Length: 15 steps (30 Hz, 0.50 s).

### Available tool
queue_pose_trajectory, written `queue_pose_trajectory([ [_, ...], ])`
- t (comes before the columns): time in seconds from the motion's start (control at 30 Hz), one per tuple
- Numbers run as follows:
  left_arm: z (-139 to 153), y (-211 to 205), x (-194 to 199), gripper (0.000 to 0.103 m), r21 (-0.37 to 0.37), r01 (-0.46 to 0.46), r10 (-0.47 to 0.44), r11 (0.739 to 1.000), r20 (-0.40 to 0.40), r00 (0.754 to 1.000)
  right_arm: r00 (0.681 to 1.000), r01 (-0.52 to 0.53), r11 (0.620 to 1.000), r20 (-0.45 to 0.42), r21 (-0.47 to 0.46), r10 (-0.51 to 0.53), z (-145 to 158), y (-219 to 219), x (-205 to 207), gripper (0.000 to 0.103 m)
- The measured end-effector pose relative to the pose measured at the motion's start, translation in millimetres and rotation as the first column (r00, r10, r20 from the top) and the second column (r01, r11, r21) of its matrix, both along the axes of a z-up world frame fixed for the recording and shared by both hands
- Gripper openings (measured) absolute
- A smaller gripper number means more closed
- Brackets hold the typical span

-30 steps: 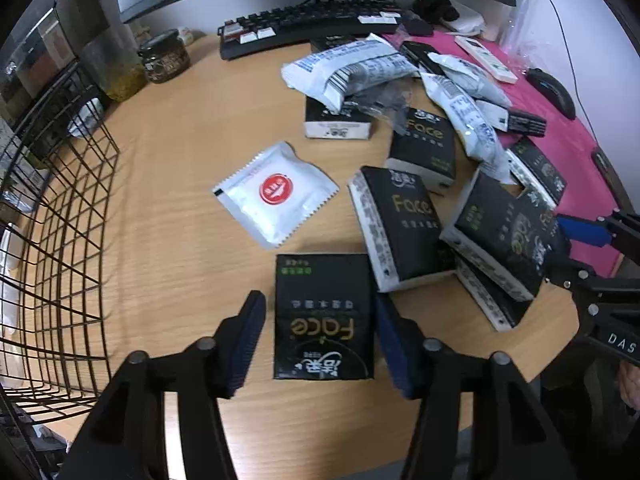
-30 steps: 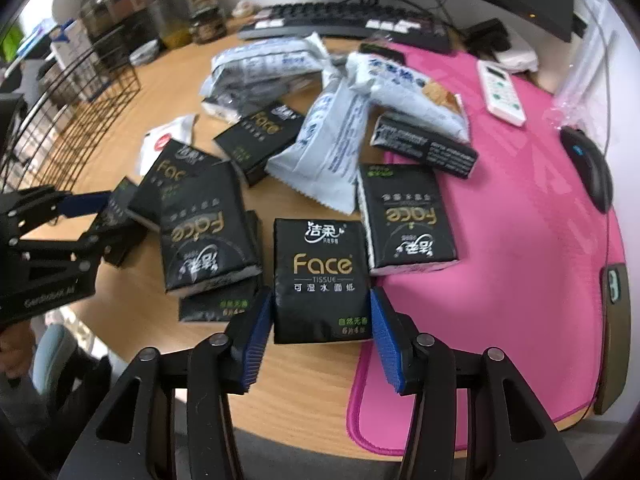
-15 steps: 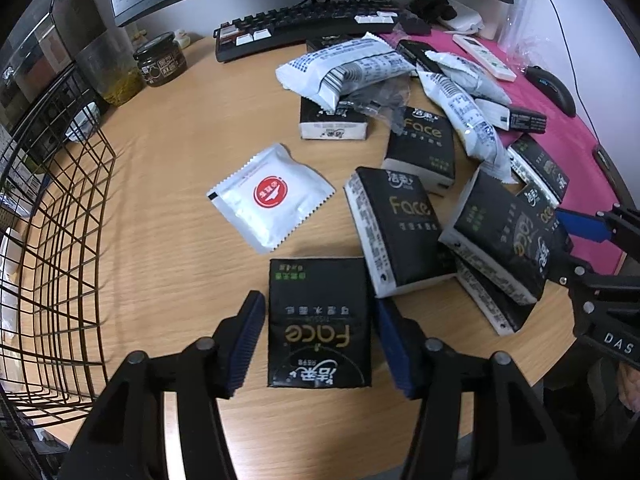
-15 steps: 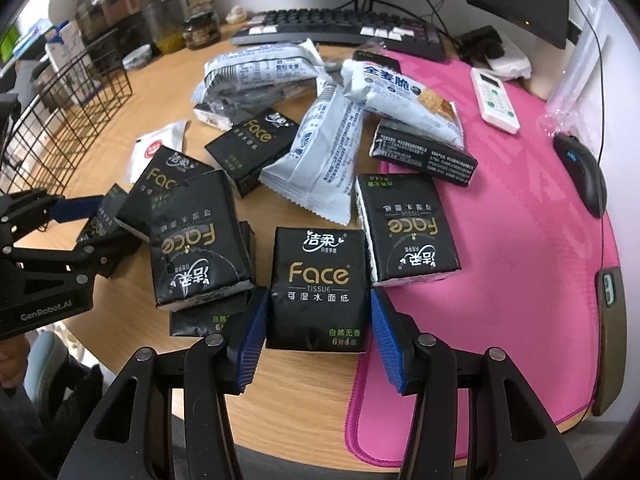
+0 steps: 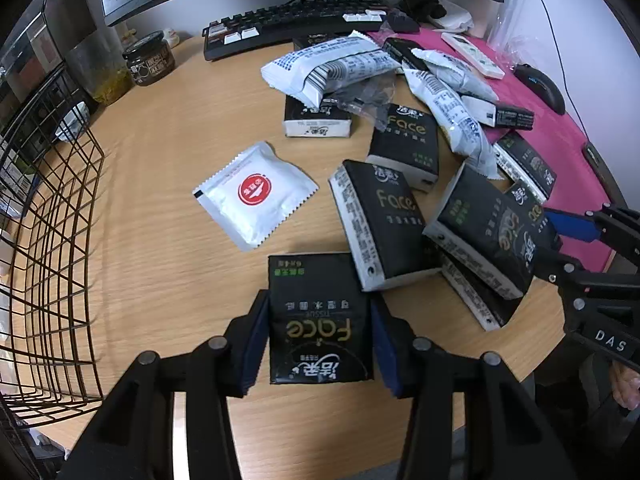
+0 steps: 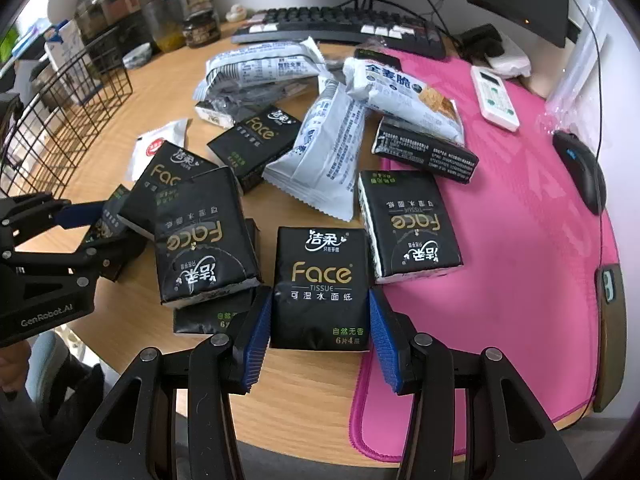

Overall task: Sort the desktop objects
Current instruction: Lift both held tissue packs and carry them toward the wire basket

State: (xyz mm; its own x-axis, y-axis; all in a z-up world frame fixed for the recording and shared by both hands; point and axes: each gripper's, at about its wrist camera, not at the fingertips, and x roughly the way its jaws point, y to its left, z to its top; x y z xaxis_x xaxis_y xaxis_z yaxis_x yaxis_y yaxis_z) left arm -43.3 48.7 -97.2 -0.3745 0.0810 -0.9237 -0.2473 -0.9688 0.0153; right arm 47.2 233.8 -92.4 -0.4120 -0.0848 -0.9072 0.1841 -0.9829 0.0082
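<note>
A black "Face" tissue pack (image 5: 316, 280) lies flat on the wooden desk between the blue pads of my left gripper (image 5: 319, 308). Its jaws are closing, and both pads touch the pack's long sides. A second black tissue pack (image 6: 320, 256) lies near the desk's front edge, beside the pink mat. My right gripper (image 6: 320, 300) is shut on it, one pad on each side. Each gripper also appears at the edge of the other's view: the right gripper (image 5: 560, 236) and the left gripper (image 6: 80, 224).
A black wire basket (image 5: 52, 240) stands at the left. A white sachet with a red dot (image 5: 256, 194), several more black tissue packs (image 5: 380, 220) and white snack bags (image 6: 320, 148) lie mid-desk. A pink mat (image 6: 520, 220), mouse (image 6: 580, 168), remote (image 6: 494, 98), keyboard (image 5: 296, 24) and jar (image 5: 148, 62) are around them.
The left jaws have drawn in from a clear gap until the pads meet the tissue pack's sides. The right gripper keeps its hold on its pack without moving.
</note>
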Motion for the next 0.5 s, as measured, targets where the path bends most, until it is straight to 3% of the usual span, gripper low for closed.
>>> queue_pose_trajectory([
  [0.5,40,-15,17,0.052,0.032,-0.012,0.015,0.999,-0.083,0.996,0.998,0.029,0.999,-0.050,-0.014,-0.029,28,1,9,0.046],
])
